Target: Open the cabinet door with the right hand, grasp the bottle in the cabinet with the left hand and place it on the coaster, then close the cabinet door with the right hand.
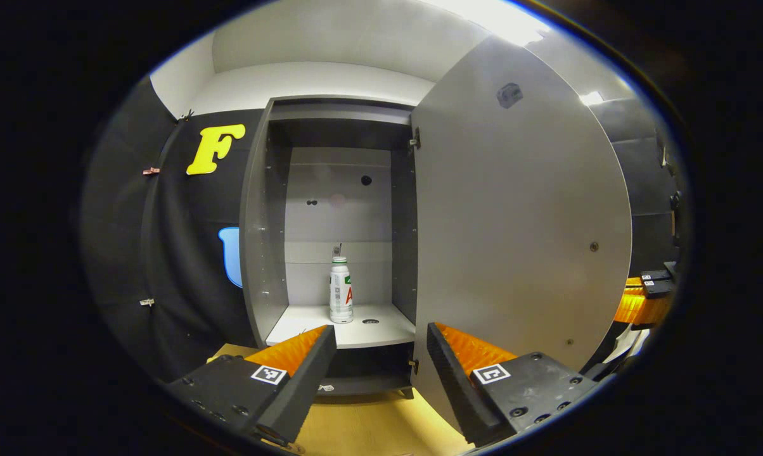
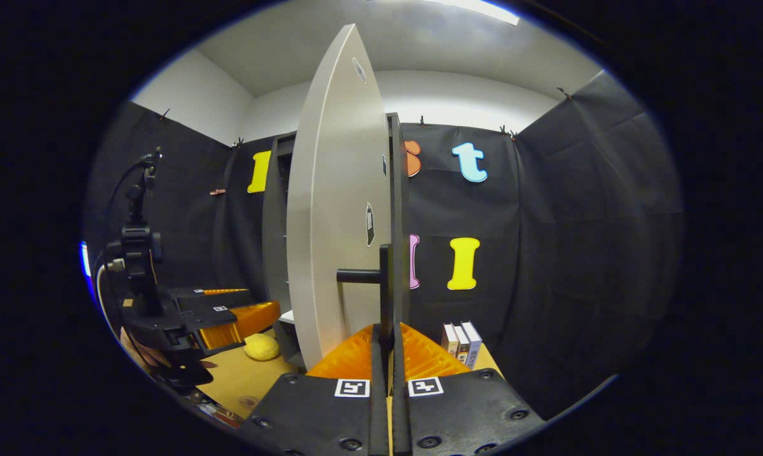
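Note:
A white bottle (image 1: 340, 297) with a green cap stands upright on the cabinet's (image 1: 264, 209) pale shelf, near the middle. The grey cabinet door (image 1: 514, 221) is swung wide open to the right. My left gripper (image 1: 381, 345) is open, in front of the shelf and short of the bottle, with nothing between its fingers. In the right gripper view I see the door (image 2: 337, 209) edge-on. My right gripper (image 2: 386, 335) is shut on the door's dark handle (image 2: 385, 278). The left gripper (image 2: 210, 316) shows farther off at the left.
The cabinet stands on a wooden table (image 1: 369, 430). A yellow soft object (image 2: 261, 347) lies on the table near the cabinet's foot. Three small boxes (image 2: 461, 341) stand upright at the back right. A camera stand (image 2: 137, 240) rises at the left.

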{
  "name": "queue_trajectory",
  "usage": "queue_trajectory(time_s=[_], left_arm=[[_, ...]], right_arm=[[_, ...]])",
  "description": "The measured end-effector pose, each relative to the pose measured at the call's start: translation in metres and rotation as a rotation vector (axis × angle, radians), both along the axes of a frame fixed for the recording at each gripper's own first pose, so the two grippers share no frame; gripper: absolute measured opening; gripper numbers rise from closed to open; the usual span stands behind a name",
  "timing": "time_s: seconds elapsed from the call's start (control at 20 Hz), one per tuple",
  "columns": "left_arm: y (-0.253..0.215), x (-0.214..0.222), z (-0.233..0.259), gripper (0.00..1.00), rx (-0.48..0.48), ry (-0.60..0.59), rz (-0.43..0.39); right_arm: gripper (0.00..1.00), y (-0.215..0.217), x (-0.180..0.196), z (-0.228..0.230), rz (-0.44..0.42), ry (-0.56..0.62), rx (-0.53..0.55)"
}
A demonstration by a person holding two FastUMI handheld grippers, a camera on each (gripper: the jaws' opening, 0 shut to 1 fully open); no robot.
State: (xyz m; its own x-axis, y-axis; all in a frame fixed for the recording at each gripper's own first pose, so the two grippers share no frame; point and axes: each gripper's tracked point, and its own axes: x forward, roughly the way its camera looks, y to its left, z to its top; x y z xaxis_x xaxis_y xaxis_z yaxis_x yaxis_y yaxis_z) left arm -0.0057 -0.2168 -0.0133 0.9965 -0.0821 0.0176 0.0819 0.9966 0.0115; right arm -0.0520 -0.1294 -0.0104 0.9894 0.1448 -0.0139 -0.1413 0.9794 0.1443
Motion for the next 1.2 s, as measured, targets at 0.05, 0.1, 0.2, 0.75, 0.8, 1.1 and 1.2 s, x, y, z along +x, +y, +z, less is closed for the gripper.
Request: queue_trajectory(time_s=[0.05, 0.1, 0.2, 0.75, 0.8, 1.1, 1.2], left_arm=[[0.0, 0.0, 0.0, 0.89, 0.003, -0.002, 0.0], [0.0, 0.001, 0.001, 0.91, 0.004, -0.003, 0.001], [0.001, 0.002, 0.0, 0.91, 0.002, -0.003, 0.0], [0.056, 0.087, -0.004, 0.91, -0.027, 0.01, -0.031], [0.061, 0.101, -0.004, 0.91, -0.011, 0.014, -0.041], [0.088, 0.191, -0.018, 0.91, 0.035, 0.041, -0.08], [0.097, 0.226, -0.019, 0.91, 0.042, 0.03, -0.082]], right_arm=[[0.08, 0.0, -0.002, 0.0, 0.005, -0.006, -0.009], [0.08, -0.007, -0.001, -0.002, -0.004, -0.01, -0.03], [0.08, -0.012, -0.007, -0.003, -0.011, -0.009, -0.041], [0.06, -0.003, -0.068, 0.028, -0.13, -0.104, -0.051], [0.06, 0.004, -0.067, 0.034, -0.155, -0.117, -0.064], [0.06, 0.027, -0.056, 0.046, -0.341, -0.136, -0.078], [0.06, 0.038, -0.054, 0.044, -0.396, -0.118, -0.088]])
